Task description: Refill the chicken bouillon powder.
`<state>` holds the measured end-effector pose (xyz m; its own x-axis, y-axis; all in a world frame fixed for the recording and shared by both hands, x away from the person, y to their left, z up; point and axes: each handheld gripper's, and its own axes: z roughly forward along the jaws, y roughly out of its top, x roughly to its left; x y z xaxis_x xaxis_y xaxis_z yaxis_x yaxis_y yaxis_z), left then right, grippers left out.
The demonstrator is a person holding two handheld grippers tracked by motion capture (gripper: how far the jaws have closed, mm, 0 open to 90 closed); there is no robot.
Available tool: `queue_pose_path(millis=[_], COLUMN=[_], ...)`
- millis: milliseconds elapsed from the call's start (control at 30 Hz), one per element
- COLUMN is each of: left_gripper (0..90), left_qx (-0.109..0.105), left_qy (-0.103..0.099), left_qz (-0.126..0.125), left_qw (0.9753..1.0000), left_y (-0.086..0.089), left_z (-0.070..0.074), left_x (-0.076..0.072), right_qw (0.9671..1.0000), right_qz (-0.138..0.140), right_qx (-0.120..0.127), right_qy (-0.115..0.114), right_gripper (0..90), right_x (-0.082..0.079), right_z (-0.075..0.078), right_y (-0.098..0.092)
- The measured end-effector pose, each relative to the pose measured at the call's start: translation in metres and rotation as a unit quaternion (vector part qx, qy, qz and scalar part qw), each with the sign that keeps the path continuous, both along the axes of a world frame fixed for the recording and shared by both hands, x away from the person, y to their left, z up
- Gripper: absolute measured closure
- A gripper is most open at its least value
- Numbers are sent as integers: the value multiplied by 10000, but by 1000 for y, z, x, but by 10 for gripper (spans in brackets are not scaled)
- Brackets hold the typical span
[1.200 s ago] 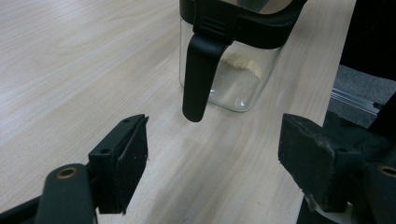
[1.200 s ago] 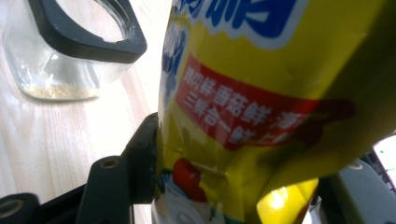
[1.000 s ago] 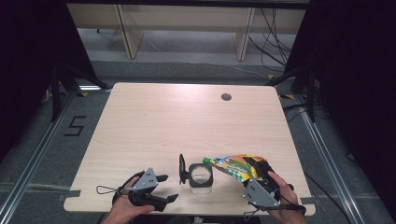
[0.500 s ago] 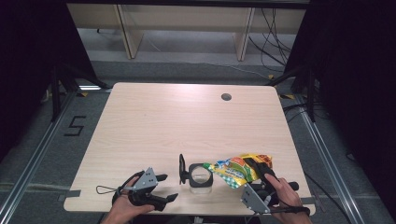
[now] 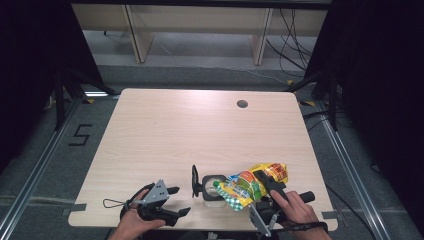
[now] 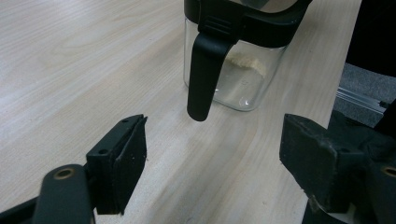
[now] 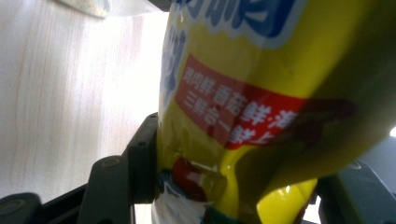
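A clear glass jar with a black rim stands near the table's front edge, its black lid flipped open to the left. In the left gripper view the jar holds a little pale food at the bottom, and the lid flap hangs in front. My left gripper is open on the table, left of the jar and apart from it. My right gripper is shut on a yellow snack bag, lifted and tilted with its left end over the jar's mouth.
A round grey grommet sits at the back right of the wooden table. The table's front edge lies just under both hands. Beyond the far edge are wooden shelf legs and floor cables.
My right gripper has drawn back toward the front edge and tipped the snack bag, whose left end now hangs over the jar. The left gripper has stayed put.
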<state>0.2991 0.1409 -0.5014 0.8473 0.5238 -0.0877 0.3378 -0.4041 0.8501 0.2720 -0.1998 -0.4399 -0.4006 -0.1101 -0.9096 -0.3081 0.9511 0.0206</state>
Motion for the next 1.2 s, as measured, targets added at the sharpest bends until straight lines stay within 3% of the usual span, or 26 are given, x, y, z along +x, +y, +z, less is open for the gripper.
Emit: queue_pose_path(millis=[67,100,167,267,300,367,433,467,533,567,667,733,800,833,900,933,967,1000,1167,1200], left_gripper=[228,229,229,229,229,229,229,229,229,229,229,229,229,229,229,229,229,229,229,229], left_qx=[-5,-15,-10,-18,-21,-4,-22,-9,-13,-12,-11,14,-8,12,12,17,13,6,-6,4], left_qy=[82,126,132,131,131,97,135,122,136,137,141,161,150,149,147,146,137,136,144,147], left_qz=[39,57,60,59,66,37,67,51,62,60,62,24,42,41,51,45,44,43,57,44], left_qw=[10000,9999,9999,9999,9999,9999,9999,9999,9999,9999,9999,9999,9999,9999,9999,9999,9999,9999,9999,9999], left_y=[0,-1,-1,-1,-1,0,0,0,-1,-1,-1,0,0,0,-1,-1,-1,-1,-1,-1], left_z=[0,0,-1,-1,0,0,-1,-1,-1,-1,-1,0,-1,-1,-1,-1,-1,-1,-1,-1], left_x=[-1,-1,-1,-1,-1,-1,-1,-1,-1,-1,-1,-1,-1,-1,-1,-1,-1,-1,-1,-1], right_qw=[9996,9999,9999,9989,9989,9977,9985,9976,9975,9981,9976,9961,9963,9948,9940,9951,9927,9932,9916,9897], right_qz=[48,-74,-105,74,2,231,107,231,185,3,44,-25,86,-5,129,16,45,108,104,182], right_qx=[-279,-141,-114,-422,-424,-555,-490,-580,-605,-565,-629,-805,-734,-920,-920,-818,-1069,-983,-1071,-1203], right_qy=[-89,-55,-69,-182,-177,-304,-237,-304,-308,-241,-292,-353,-449,-444,-573,-558,-548,-614,-722,-759], right_gripper=[424,424,424,424,424,424,424,424,424,424,425,425,425,425,426,426,426,426,427,427], right_x=[0,-1,-2,-1,-2,1,-1,1,0,-2,-1,-2,-1,-2,-1,-2,-3,-2,-2,-1], right_z=[1,-2,-4,-3,-3,-1,-2,0,-1,-3,-5,-5,-5,-4,-5,-6,-3,-5,-4,-3], right_y=[2,2,2,5,5,6,5,6,6,5,5,7,7,8,9,10,11,10,13,14])
